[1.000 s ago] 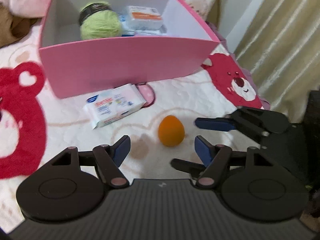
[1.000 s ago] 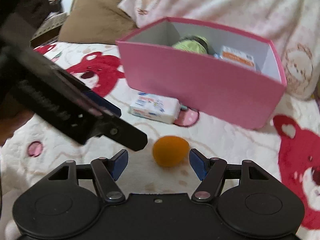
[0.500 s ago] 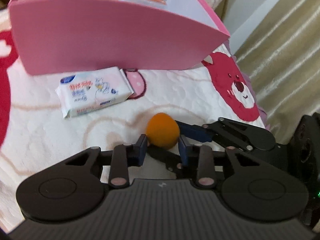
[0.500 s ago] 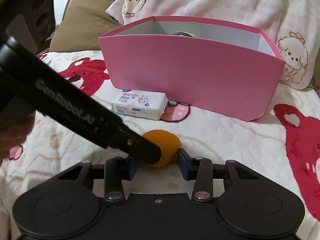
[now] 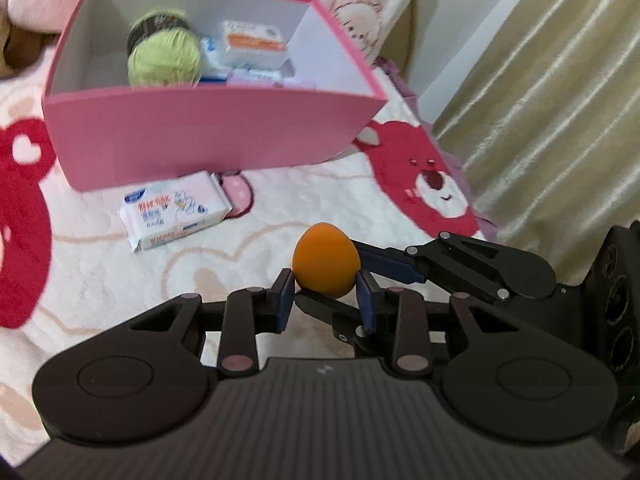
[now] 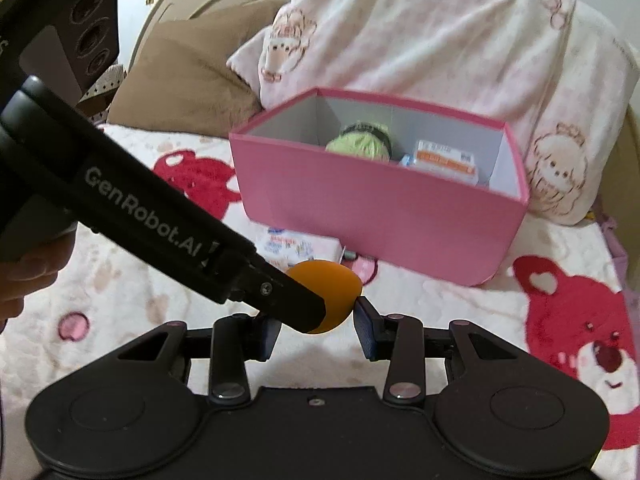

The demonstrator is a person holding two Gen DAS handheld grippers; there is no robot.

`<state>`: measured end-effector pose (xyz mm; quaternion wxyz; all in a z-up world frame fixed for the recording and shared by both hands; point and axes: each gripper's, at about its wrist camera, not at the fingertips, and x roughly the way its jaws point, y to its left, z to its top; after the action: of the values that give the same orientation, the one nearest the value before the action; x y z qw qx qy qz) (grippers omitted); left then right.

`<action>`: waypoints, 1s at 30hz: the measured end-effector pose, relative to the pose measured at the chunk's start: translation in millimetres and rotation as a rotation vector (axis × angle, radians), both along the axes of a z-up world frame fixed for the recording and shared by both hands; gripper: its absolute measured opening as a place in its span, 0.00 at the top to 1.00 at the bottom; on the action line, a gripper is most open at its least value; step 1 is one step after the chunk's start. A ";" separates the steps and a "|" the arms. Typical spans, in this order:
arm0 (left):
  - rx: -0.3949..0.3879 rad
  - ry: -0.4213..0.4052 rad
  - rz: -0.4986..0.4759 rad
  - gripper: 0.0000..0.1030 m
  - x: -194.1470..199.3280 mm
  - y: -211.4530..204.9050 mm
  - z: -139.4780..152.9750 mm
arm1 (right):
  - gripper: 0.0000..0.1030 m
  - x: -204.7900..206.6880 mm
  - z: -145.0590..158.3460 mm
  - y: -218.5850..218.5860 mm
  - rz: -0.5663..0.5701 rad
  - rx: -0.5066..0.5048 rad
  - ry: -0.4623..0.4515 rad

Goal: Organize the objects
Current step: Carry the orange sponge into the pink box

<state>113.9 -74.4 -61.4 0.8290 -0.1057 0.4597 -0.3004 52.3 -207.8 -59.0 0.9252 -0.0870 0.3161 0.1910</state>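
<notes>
My left gripper [image 5: 325, 297] is shut on an orange egg-shaped sponge [image 5: 325, 265] and holds it above the bed. The right gripper [image 6: 316, 330] sits right beside the sponge [image 6: 332, 292]; its pads stand a little apart and touch or nearly touch it, and the left gripper's finger [image 6: 288, 300] crosses in front. A pink box [image 5: 208, 140] stands behind, holding a green yarn ball [image 5: 164, 58] and white packets [image 5: 254, 42]. A tissue pack [image 5: 174, 210] lies in front of the box.
A white blanket with red bear prints [image 5: 432, 184] covers the bed. A beige curtain [image 5: 540, 92] hangs at the right. A brown pillow [image 6: 188, 76] and pink bedding [image 6: 440, 28] lie behind the box.
Both grippers closed in around the sponge. The left gripper then lifted it off the blanket, and the view now looks down into the box.
</notes>
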 end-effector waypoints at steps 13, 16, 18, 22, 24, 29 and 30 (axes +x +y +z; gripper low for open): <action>0.044 0.026 0.087 0.68 71.0 4.0 94.8 | 0.57 82.8 90.9 8.3 -0.003 -0.012 0.022; 0.043 0.056 0.132 0.68 103.0 4.2 97.2 | 0.57 118.9 93.0 4.1 -0.013 0.020 0.086; 0.031 0.084 0.157 0.68 125.6 5.1 91.7 | 0.57 143.3 90.0 3.0 -0.016 0.023 0.127; 0.007 0.137 0.209 0.68 161.2 6.0 68.6 | 0.57 183.2 72.5 3.8 -0.015 -0.001 0.198; 0.003 0.145 0.222 0.68 176.6 5.7 56.3 | 0.57 199.5 60.6 4.1 -0.018 -0.011 0.221; -0.022 0.199 0.255 0.69 201.5 7.0 24.6 | 0.57 228.9 35.1 6.2 -0.019 -0.047 0.285; -0.020 0.201 0.258 0.69 204.7 6.1 19.7 | 0.57 232.7 30.7 7.0 -0.018 -0.057 0.295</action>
<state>318.6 -68.3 -41.7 0.8096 -0.2014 0.5198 -0.1837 284.9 -200.8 -28.3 0.8675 -0.0812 0.4548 0.1842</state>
